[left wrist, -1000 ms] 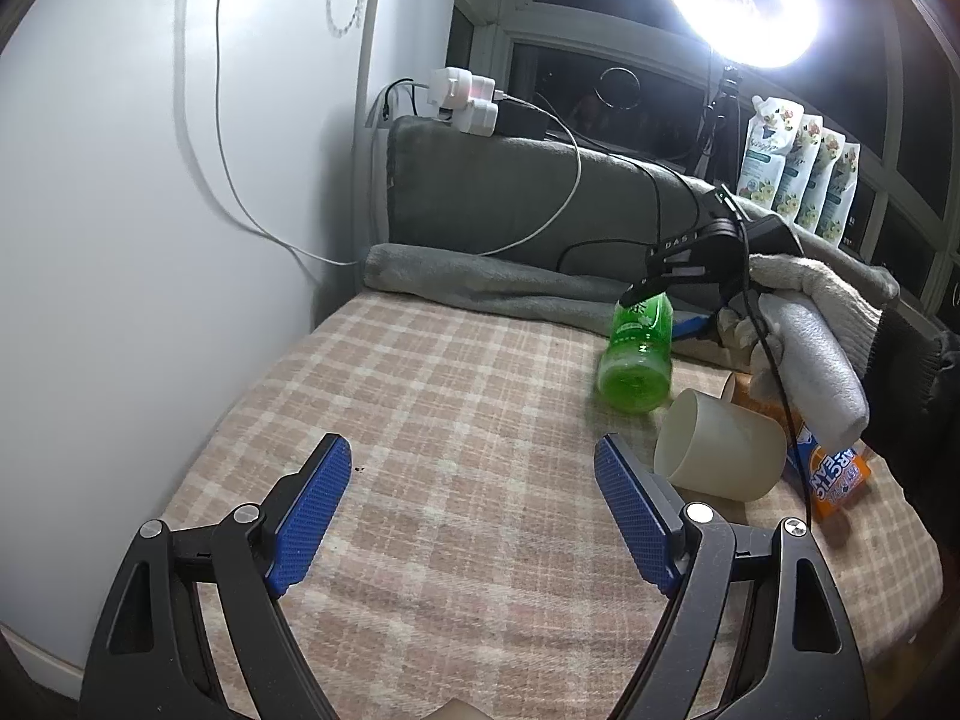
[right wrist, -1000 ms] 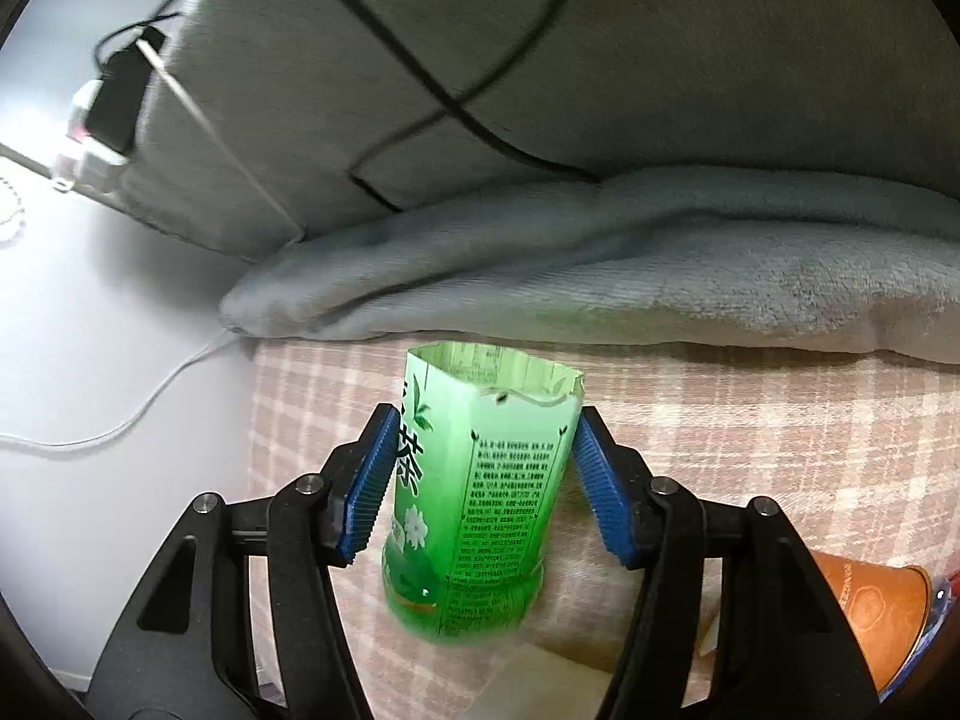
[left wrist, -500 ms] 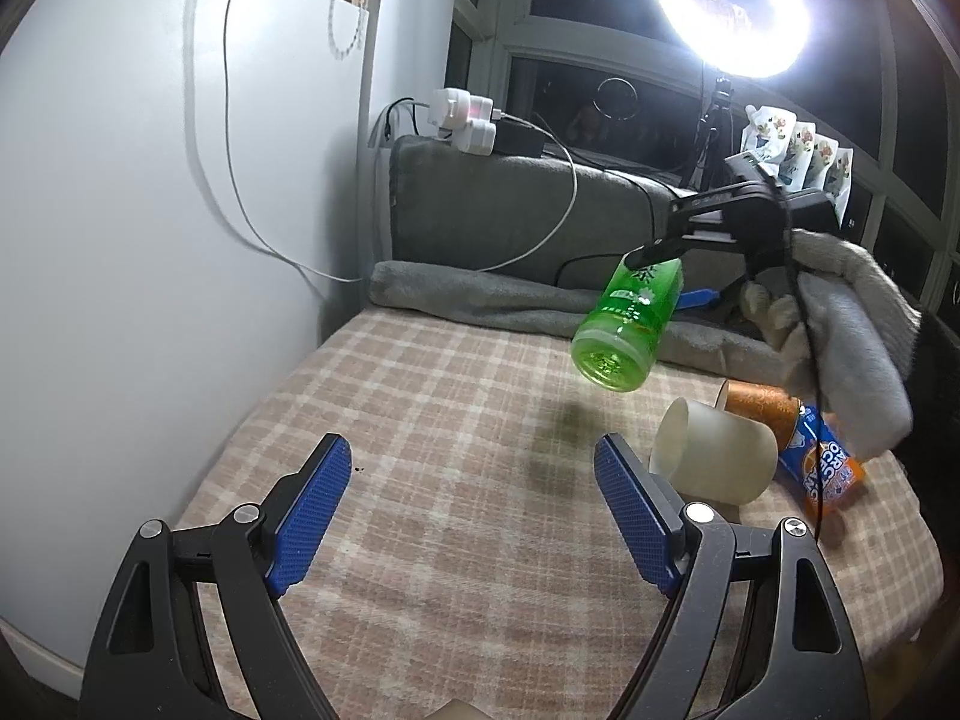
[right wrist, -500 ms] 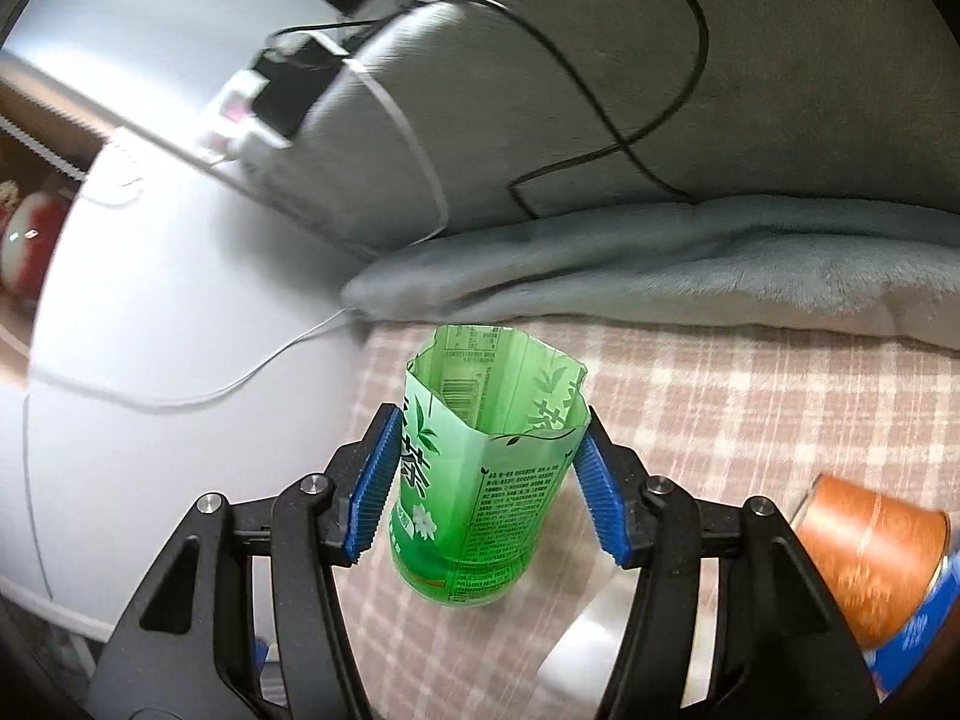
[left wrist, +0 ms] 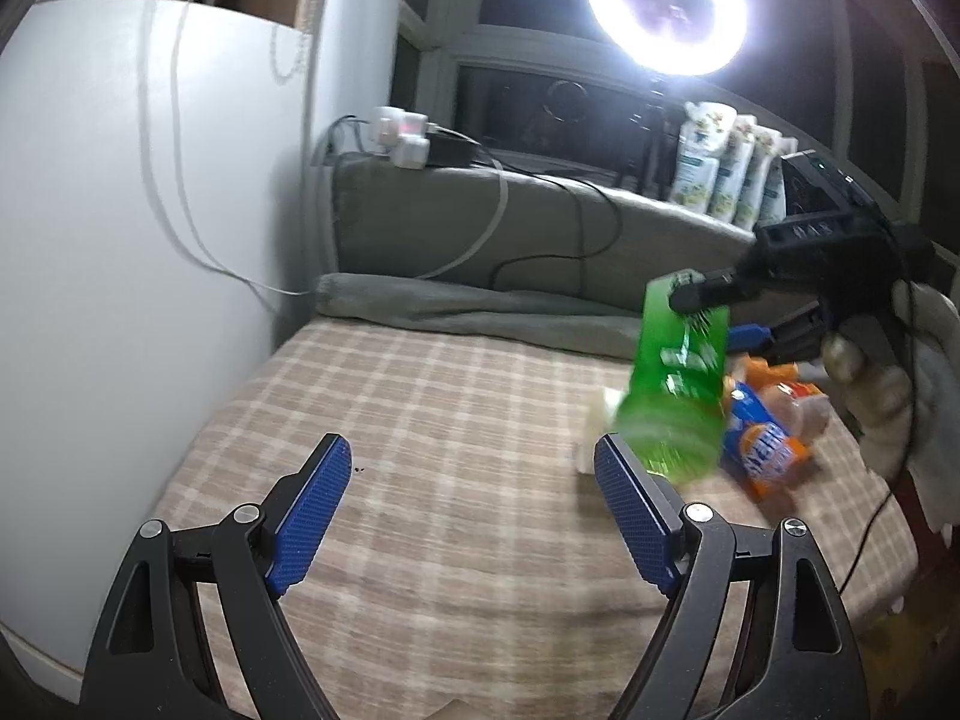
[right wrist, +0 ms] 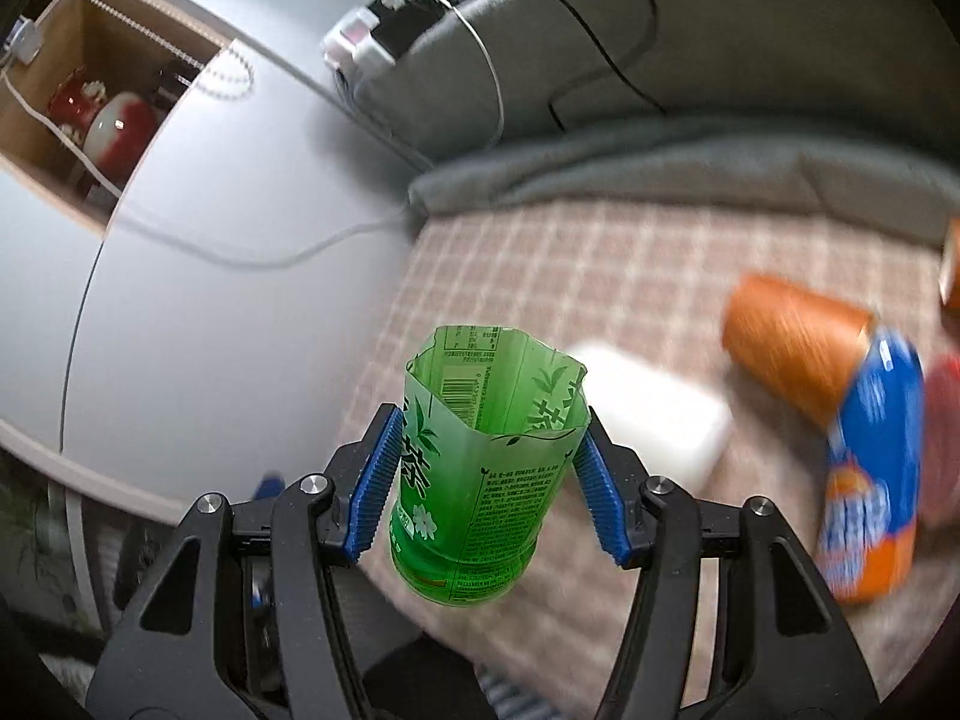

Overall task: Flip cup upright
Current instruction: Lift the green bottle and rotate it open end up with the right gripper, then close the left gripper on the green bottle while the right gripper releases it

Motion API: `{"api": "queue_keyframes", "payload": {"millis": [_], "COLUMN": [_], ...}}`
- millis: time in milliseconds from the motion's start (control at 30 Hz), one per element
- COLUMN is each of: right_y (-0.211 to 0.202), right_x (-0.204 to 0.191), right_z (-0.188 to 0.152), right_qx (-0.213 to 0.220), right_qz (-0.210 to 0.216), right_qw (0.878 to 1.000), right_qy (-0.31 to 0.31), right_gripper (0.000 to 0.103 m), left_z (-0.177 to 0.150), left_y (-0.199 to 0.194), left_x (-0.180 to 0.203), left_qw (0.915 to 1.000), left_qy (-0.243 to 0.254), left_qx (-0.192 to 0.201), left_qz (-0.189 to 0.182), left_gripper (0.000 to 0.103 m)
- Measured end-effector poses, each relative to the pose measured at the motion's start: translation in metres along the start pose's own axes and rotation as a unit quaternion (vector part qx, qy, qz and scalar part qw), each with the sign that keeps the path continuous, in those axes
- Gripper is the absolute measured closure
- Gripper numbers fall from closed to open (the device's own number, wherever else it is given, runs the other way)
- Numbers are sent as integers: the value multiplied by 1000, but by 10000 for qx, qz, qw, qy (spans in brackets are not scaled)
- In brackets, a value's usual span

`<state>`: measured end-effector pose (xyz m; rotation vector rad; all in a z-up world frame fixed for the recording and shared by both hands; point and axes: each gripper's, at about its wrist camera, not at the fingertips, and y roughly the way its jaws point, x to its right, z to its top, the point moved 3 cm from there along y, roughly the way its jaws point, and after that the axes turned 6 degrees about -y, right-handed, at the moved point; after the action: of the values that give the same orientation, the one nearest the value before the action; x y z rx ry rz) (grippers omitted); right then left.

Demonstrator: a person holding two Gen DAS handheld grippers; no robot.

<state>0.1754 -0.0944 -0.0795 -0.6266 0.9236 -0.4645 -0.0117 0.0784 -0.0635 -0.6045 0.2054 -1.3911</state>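
**Green cup held in the air above the checked surface**

The right tongs [right wrist: 486,480] are clamped on the green cup [right wrist: 486,468], blue pads on both its sides, open cut rim away from the camera. In the left view the cup [left wrist: 675,390] hangs above the checked surface [left wrist: 450,420], base lowest and tilted. The left tongs [left wrist: 468,510] are spread wide, holding nothing. Beyond the cup lie a white cup [right wrist: 654,420], an orange cup [right wrist: 792,348] and a blue-orange bottle [right wrist: 864,480], blurred.
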Motion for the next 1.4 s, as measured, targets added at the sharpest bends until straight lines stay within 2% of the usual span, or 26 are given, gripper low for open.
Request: {"api": "queue_keyframes", "payload": {"millis": [333,500,667,767,900,933,1033,1167,1300,1400], "right_y": [-13,1,16,18,19,19,13,-14,-42,-60], "right_x": [55,65,62,56,56,55,52,49,47,49], "right_z": [-66,-73,-69,-69,-71,-70,-69,-74,-87,-101], "right_qx": [-621,-833,-850,-814,-720,-683,-441,63,501,757], "right_qz": [-138,-172,-162,-170,-284,-330,-434,-707,-989,-1087], "right_qw": [9973,9957,9957,9962,9968,9970,9980,9975,9938,9912], "right_qy": [380,368,328,246,192,174,100,-7,-89,3], "right_gripper": [44,43,41,39,38,34,27,27,27,27], "left_z": [-11,-18,-25,-27,-29,-29,-30,-29,-29,-32], "left_y": [9,18,31,39,49,52,59,70,86,103], "left_x": [41,58,69,71,71,71,73,76,80,84], "left_qw": [9965,9908,9813,9772,9707,9684,9611,9522,9399,9259], "left_qy": [180,217,174,161,87,63,2,-65,-201,-419], "left_qx": [-461,-847,-1333,-1546,-1802,-1878,-2108,-2375,-2706,-3049], "left_qz": [-667,-1036,-1374,-1446,-1590,-1641,-1783,-1920,-2072,-2192], "left_gripper": [20,20,20,20,20,20,20,20,20,20]}}
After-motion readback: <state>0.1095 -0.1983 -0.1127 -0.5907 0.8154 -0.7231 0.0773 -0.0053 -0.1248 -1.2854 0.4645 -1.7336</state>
